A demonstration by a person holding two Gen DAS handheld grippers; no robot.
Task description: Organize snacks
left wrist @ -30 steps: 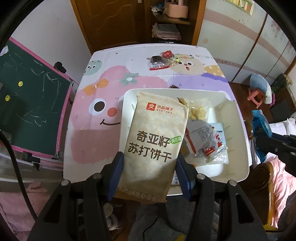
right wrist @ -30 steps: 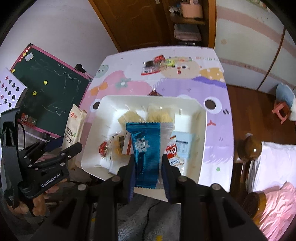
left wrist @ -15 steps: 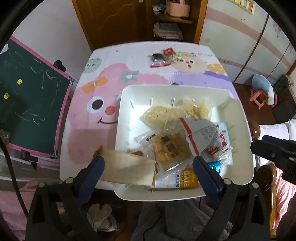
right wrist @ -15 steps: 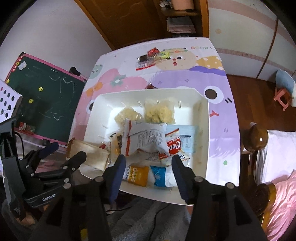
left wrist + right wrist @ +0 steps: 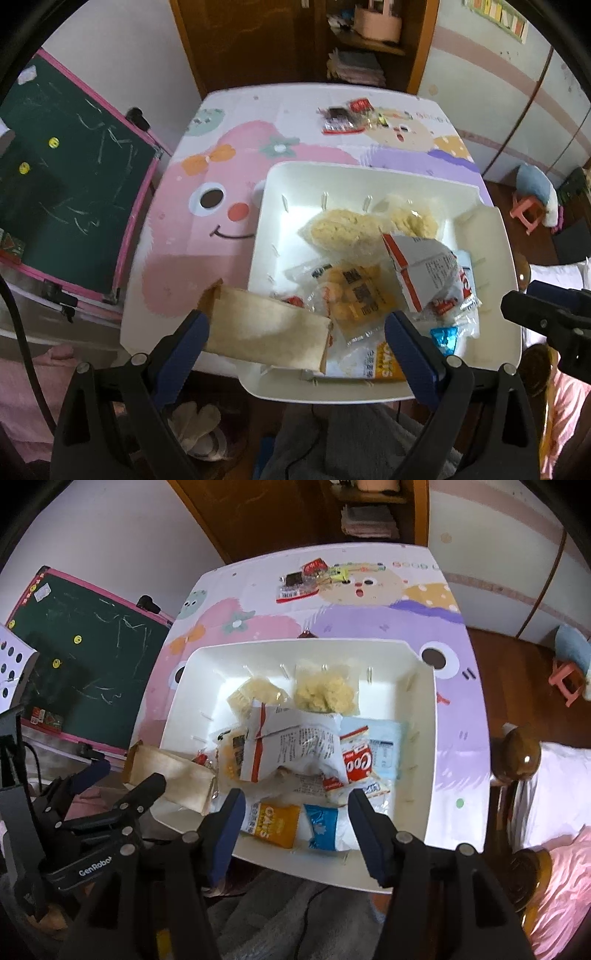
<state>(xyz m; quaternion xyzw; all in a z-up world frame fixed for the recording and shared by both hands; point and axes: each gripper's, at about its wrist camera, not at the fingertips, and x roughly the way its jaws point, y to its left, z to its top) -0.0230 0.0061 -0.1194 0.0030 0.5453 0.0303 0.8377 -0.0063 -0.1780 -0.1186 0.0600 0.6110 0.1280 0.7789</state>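
Observation:
A white tray (image 5: 369,173) (image 5: 295,646) on the cartoon-print table (image 5: 207,240) holds several snack packets. My left gripper (image 5: 295,325) stands open above the tray's near left corner. A tan cracker bag (image 5: 266,332) (image 5: 173,775) lies across that rim between the jaws, and neither pad presses on it. My right gripper (image 5: 297,801) hangs over the tray's near edge with its jaws opening and nothing gripped. Below it lie a blue packet (image 5: 323,827) and an orange oats packet (image 5: 273,823). A white packet with a red stripe (image 5: 421,266) (image 5: 295,746) tops the pile.
A few small snacks (image 5: 343,118) (image 5: 306,579) lie at the table's far end. A green chalkboard (image 5: 74,184) leans at the table's left side. A pink stool (image 5: 528,214) and a bed with pink covers (image 5: 554,886) are on the right. A grey blanket lies below the near edge.
Both grippers went from shut to open. The tan bag dropped from the left jaws onto the tray's near left rim. The blue packet fell from the right jaws into the tray.

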